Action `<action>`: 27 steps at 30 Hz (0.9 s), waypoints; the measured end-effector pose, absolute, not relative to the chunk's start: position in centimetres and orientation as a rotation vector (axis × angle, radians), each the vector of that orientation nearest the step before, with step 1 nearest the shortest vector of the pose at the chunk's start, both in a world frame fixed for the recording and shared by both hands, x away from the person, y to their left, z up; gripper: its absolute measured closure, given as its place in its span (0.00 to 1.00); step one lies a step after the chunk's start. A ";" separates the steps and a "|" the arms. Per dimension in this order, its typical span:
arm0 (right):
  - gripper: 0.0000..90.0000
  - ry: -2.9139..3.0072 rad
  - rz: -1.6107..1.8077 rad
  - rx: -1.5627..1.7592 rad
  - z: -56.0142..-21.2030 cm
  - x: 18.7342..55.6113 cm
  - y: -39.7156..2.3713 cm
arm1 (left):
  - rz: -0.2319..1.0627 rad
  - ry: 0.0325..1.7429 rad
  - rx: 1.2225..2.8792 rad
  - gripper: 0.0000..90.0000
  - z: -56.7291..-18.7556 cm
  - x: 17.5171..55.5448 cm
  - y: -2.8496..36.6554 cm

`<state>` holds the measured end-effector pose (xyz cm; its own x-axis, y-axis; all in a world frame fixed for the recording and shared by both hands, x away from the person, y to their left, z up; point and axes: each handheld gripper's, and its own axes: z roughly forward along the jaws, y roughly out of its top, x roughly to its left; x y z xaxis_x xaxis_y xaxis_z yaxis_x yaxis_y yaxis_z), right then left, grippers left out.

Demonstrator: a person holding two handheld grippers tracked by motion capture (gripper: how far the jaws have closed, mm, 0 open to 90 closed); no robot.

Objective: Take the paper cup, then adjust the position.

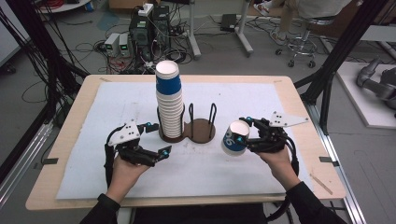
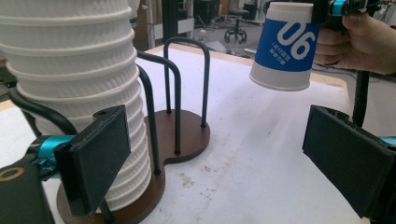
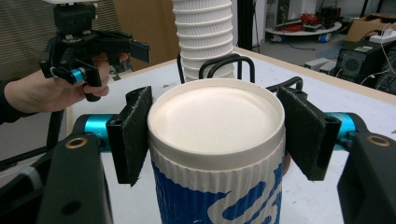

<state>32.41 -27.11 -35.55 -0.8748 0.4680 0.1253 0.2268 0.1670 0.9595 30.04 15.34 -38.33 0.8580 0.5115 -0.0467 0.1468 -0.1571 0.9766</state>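
Note:
A tall stack of white ribbed paper cups, topped by a blue-banded one, stands in the left bay of a brown wire cup holder. My right gripper is shut on a single blue-and-white paper cup, held tilted above the table to the right of the holder. In the right gripper view both pads press the cup near its closed base. My left gripper hovers open just left of the stack, its jaws wide apart with nothing between them. The stack is close at its left.
The holder's right bay stands empty between black wire hoops. A white sheet covers the wooden table. Beyond the far edge lie cables and electronics boxes, and a stool stands at the back right.

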 end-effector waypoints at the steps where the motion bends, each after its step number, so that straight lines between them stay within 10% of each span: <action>1: 0.35 2.239 1.782 0.676 -35.5 32.4 -27.1 | 0.342 0.504 1.722 0.08 -38.3 30.0 15.2; 27: 0.35 2.294 1.852 0.567 -35.3 31.8 -25.8 | 0.107 0.359 1.790 0.08 -39.3 30.1 8.6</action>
<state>31.81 -25.77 -35.27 -0.9193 0.3728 0.1261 0.2018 0.1715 0.9643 30.13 8.55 -39.26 0.9472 0.2982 -0.1180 0.1847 -0.2063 0.9609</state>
